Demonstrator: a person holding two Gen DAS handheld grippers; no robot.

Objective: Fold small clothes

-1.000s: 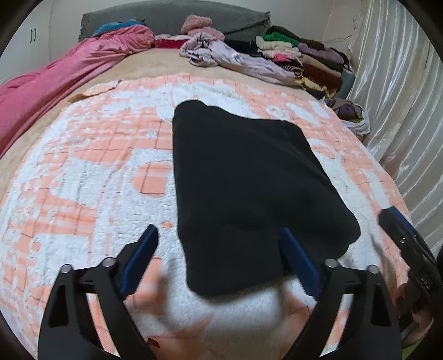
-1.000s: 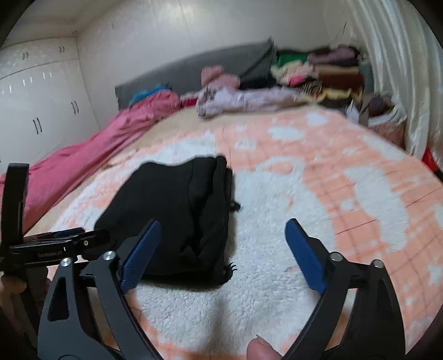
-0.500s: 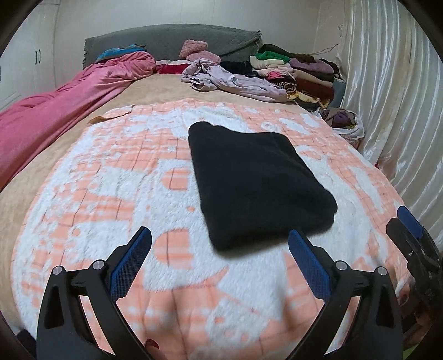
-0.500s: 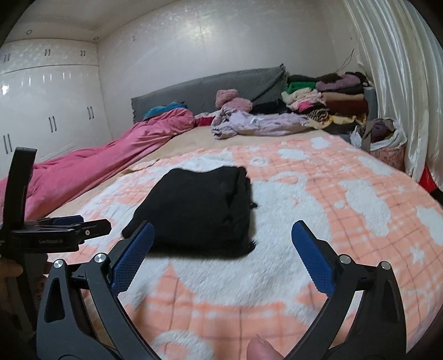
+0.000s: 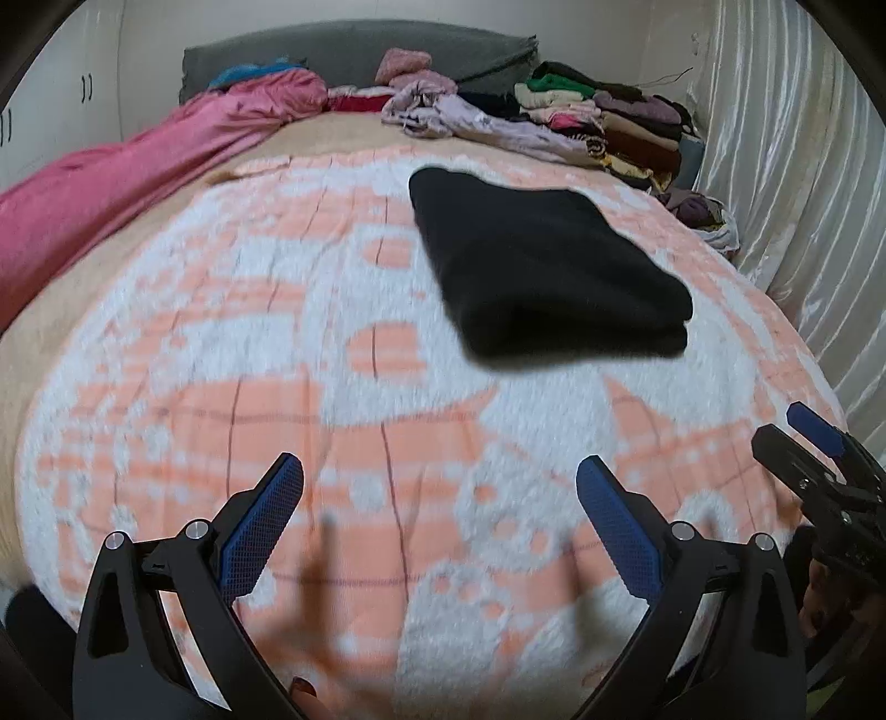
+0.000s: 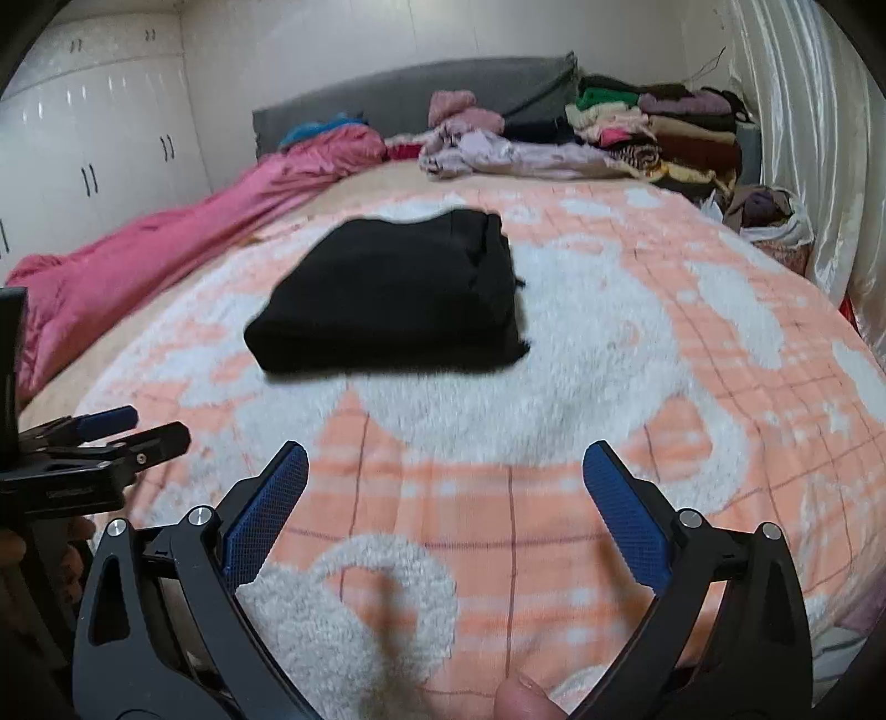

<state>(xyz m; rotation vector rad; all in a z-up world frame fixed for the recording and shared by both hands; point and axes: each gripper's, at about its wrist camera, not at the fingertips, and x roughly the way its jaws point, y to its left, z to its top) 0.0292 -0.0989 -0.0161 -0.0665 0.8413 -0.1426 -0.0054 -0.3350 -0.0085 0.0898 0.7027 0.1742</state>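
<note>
A black garment (image 5: pixel 542 266) lies folded into a thick rectangle on the orange-and-white fleece blanket (image 5: pixel 277 354); the right wrist view shows the black garment (image 6: pixel 393 299) too. My left gripper (image 5: pixel 440 523) hovers open over the blanket, well short of the garment, with nothing between its blue pads. My right gripper (image 6: pixel 446 518) is also open and empty, likewise back from the garment. In the left wrist view the right gripper (image 5: pixel 814 459) shows at the right edge. The left gripper (image 6: pixel 105 437) appears at the left edge of the right wrist view.
A pink quilt (image 5: pixel 133 166) runs along the bed's left side. A lilac garment (image 5: pixel 487 124) and a stack of folded clothes (image 5: pixel 620 122) sit by the grey headboard (image 5: pixel 343 52). White curtains (image 5: pixel 803 183) hang on the right, white wardrobes (image 6: pixel 94 144) on the left.
Both grippers have drawn back from the folded black garment toward the bed's near edge, staying open. The garment itself lies where it was.
</note>
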